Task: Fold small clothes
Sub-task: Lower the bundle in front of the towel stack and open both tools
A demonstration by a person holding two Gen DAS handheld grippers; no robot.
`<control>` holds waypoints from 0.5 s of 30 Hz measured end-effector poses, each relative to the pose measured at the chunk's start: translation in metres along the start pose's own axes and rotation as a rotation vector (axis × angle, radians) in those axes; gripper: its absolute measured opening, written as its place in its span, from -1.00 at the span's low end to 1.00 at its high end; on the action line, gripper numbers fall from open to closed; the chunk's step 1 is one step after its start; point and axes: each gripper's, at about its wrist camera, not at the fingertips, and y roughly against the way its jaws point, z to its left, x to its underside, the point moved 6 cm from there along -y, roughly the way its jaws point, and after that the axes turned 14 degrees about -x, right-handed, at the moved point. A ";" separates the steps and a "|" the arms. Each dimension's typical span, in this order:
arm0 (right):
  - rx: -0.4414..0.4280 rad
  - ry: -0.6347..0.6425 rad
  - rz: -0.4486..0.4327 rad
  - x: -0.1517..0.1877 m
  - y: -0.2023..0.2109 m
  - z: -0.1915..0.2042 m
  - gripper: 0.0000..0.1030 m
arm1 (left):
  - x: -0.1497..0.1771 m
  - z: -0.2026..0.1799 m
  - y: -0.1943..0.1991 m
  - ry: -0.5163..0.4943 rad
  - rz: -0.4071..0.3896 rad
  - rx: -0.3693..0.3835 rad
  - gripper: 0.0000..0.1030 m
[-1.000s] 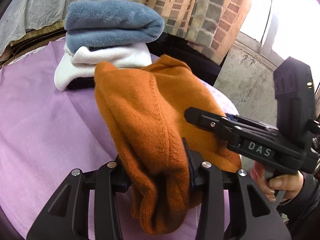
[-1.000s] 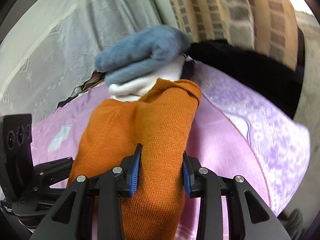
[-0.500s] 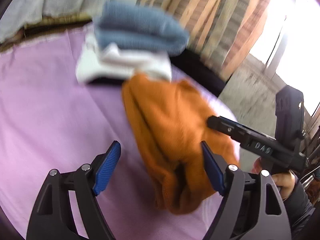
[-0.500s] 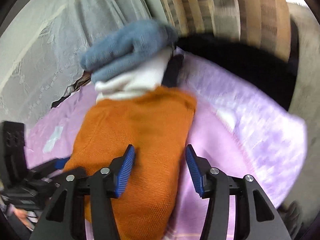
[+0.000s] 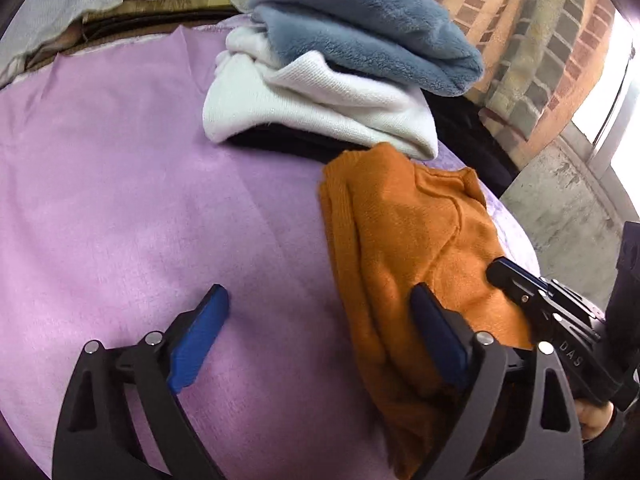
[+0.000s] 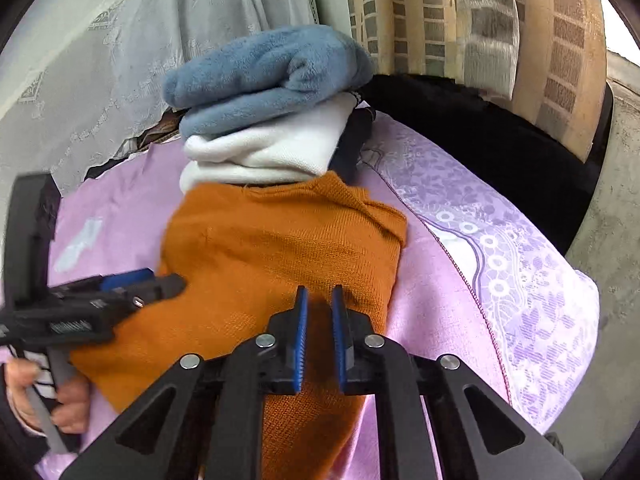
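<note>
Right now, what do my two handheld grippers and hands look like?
The left gripper and right gripper are matte black angular frames with silver rivets and blue ribbed finger pads. The right gripper's body reads "DAS". A bare-skinned hand with a dark sleeve grips a grey trigger.

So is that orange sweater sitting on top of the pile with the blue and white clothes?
No, the orange sweater lies on the purple sheet in front of the stack.

matt ribbed knit on the orange sweater (image 5: 420, 240); plush fleece on the blue garment (image 6: 264, 80); soft white knit (image 5: 320, 108); smooth lilac bedsheet (image 5: 120, 180); matt black plastic gripper (image 6: 319, 340), ridged blue pads (image 6: 301, 336).
</note>
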 end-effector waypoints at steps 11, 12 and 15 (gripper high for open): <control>0.077 -0.047 0.070 -0.005 0.017 0.012 -0.73 | -0.001 -0.006 0.023 -0.045 -0.082 -0.041 0.75; 0.087 -0.053 0.079 -0.006 0.024 0.016 -0.71 | 0.000 -0.005 0.028 -0.055 -0.095 -0.046 0.75; 0.113 -0.076 0.088 -0.005 0.045 0.024 -0.71 | -0.001 -0.010 0.041 -0.072 -0.122 -0.043 0.75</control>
